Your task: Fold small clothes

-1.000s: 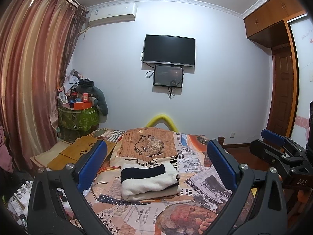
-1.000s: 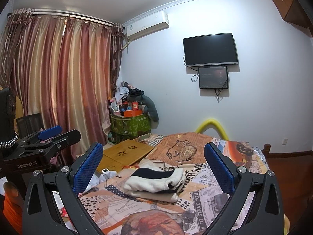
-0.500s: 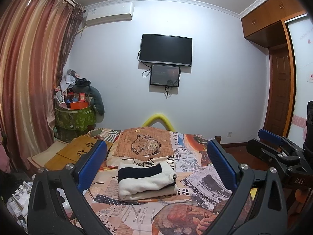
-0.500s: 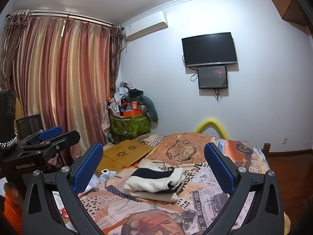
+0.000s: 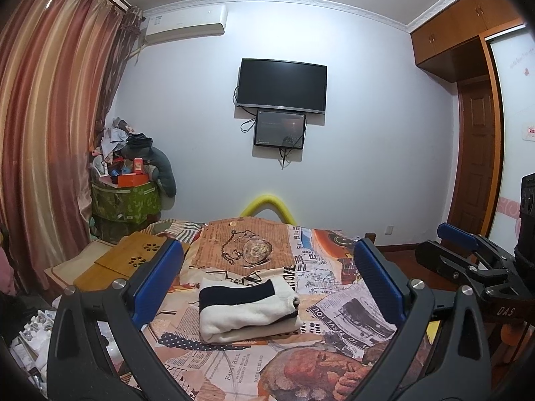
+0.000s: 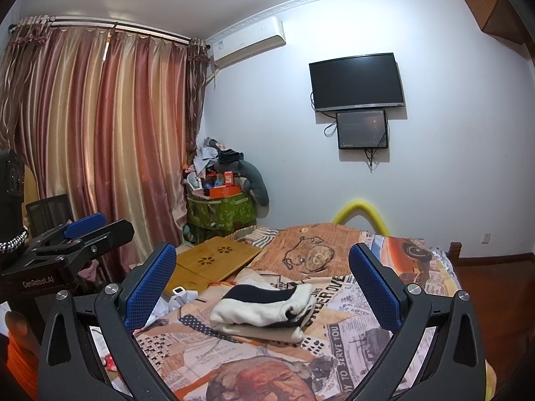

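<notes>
A folded cream garment with a dark navy band lies in a neat stack on the bed's newspaper-print cover. My left gripper hangs above and short of it, open, nothing between its blue-padded fingers. My right gripper is likewise raised and open, apart from the garment. Each gripper shows in the other's view: the right gripper at the right edge, the left gripper at the left edge.
A wooden lap desk lies at the bed's left side, with small white items near it. A green storage box piled with clutter stands by the curtains. A yellow tube arches behind the bed. A door is far right.
Both grippers have drifted slightly; the left view has shifted a little so the garment sits lower and more to the left. The garment itself has not moved. Both jaws stay open.
</notes>
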Action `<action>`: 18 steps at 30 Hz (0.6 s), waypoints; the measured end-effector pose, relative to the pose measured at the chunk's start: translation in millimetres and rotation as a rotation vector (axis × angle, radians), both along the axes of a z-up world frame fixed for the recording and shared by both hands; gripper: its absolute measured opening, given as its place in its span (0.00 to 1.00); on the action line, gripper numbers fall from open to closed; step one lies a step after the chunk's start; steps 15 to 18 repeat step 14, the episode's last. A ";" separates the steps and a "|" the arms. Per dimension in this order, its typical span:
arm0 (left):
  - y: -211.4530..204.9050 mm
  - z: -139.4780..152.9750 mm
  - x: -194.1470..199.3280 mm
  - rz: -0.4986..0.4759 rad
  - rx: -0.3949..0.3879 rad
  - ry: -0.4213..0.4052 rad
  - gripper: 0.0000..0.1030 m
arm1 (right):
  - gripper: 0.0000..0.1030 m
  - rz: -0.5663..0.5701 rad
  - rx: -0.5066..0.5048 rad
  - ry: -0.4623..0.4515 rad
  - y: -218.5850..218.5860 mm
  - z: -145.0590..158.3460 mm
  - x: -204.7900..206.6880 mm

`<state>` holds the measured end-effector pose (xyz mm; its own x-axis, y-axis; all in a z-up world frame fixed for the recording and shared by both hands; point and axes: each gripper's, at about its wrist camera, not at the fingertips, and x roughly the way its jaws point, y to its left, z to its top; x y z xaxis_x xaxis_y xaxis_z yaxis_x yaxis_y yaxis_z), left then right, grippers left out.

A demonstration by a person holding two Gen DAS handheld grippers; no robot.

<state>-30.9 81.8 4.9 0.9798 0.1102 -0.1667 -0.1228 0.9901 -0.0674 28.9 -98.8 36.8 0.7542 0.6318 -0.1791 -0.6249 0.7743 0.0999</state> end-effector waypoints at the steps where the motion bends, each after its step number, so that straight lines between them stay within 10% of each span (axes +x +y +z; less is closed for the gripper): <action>1: 0.0 0.0 0.1 -0.006 0.000 0.001 1.00 | 1.00 0.000 -0.002 0.001 0.4 0.3 0.2; 18: 1.5 -3.8 6.1 -0.009 -0.019 0.024 1.00 | 1.00 0.000 -0.013 0.019 5.1 -0.9 3.0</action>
